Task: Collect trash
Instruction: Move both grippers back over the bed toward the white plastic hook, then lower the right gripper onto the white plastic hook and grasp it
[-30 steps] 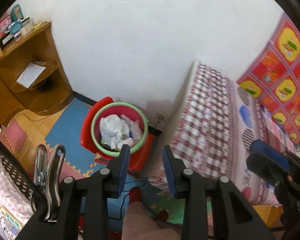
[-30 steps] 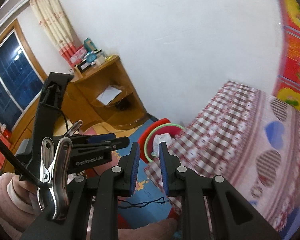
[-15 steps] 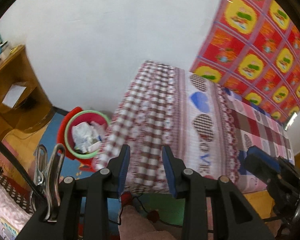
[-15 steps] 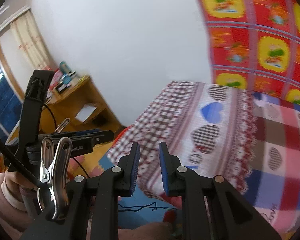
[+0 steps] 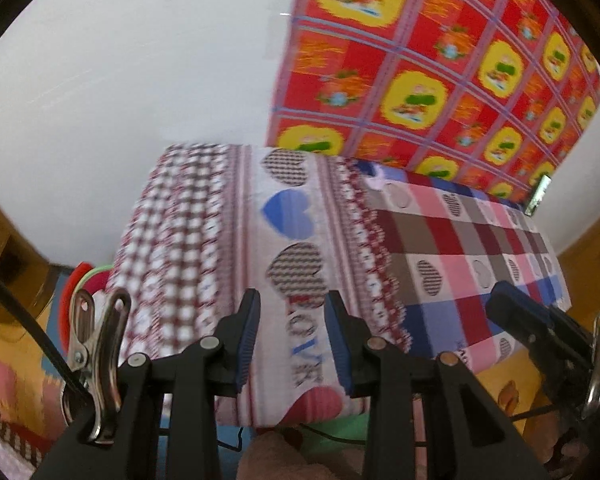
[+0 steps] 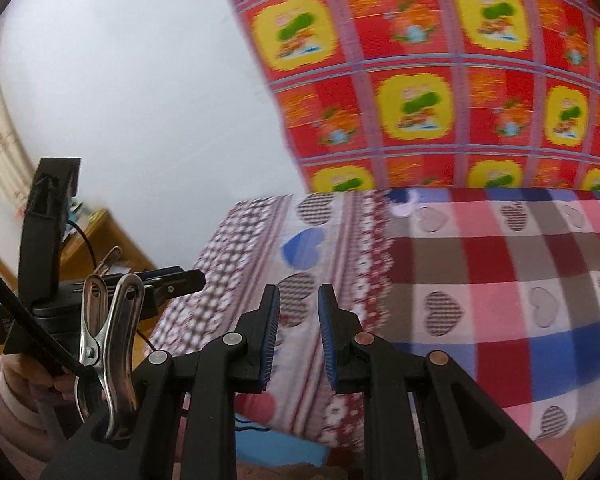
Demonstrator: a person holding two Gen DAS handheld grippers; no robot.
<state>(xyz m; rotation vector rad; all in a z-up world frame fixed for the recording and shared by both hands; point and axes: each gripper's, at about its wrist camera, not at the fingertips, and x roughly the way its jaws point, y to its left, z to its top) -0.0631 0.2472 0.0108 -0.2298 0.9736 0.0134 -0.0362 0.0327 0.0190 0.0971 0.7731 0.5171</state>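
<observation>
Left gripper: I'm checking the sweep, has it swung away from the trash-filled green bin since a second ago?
Yes. The left gripper swung right; the green bin now peeks past the checked bedspread.

A bed fills the middle of both views, pushed against a white wall. A patterned cotton sheet covers it: red, pink, brown and blue checks dotted with small hearts on top, and a white band with large blue and houndstooth hearts toward the near end. The checked red-and-white edge of the sheet hangs down the side toward a floor of coloured foam mats.
</observation>
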